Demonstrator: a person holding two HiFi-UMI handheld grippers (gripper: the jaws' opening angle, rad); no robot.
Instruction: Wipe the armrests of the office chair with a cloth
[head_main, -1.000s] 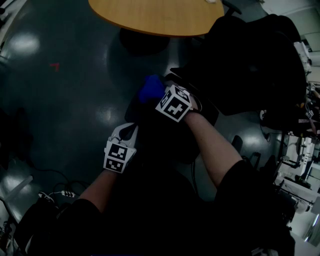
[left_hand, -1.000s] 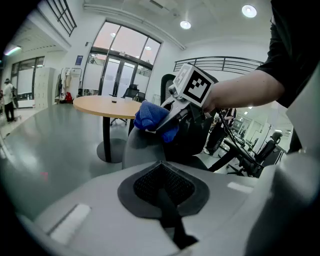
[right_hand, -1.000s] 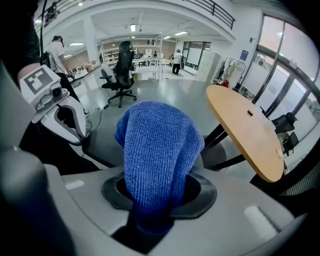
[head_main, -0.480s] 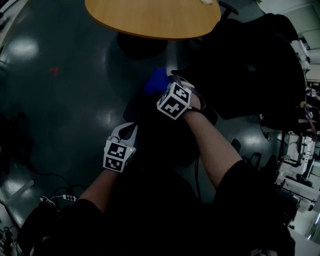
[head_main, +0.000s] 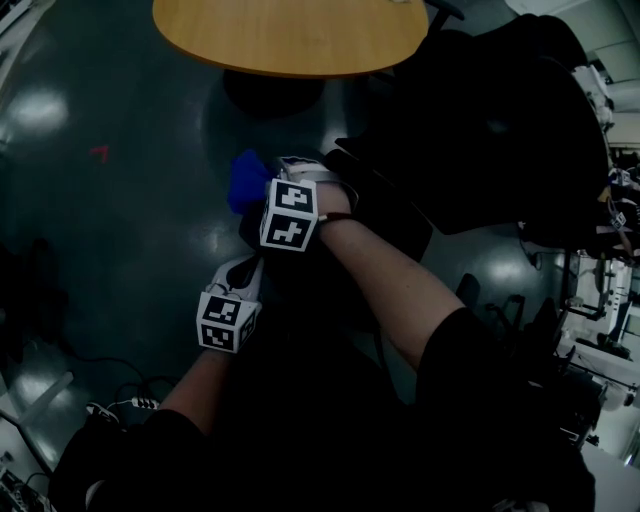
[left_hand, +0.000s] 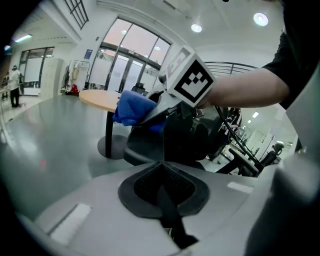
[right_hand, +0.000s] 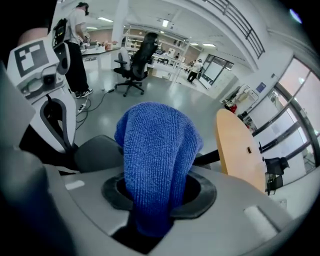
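The bare right forearm angles across the body, its right gripper (right_hand: 152, 197) tipped steeply down, jaws part-closed and pinching a nubbly blue microfibre cloth (right_hand: 157, 150) that bulges in a rounded wad beyond the fingertips, above the smooth, dark, curved armrest (right_hand: 95, 152), while the left gripper (left_hand: 162, 187) has its jaws pressed together, empty.

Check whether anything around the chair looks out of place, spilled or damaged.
Nothing stands out. The right gripper clamps the cloth, bunched, at the armrest; no spill or damage shows.
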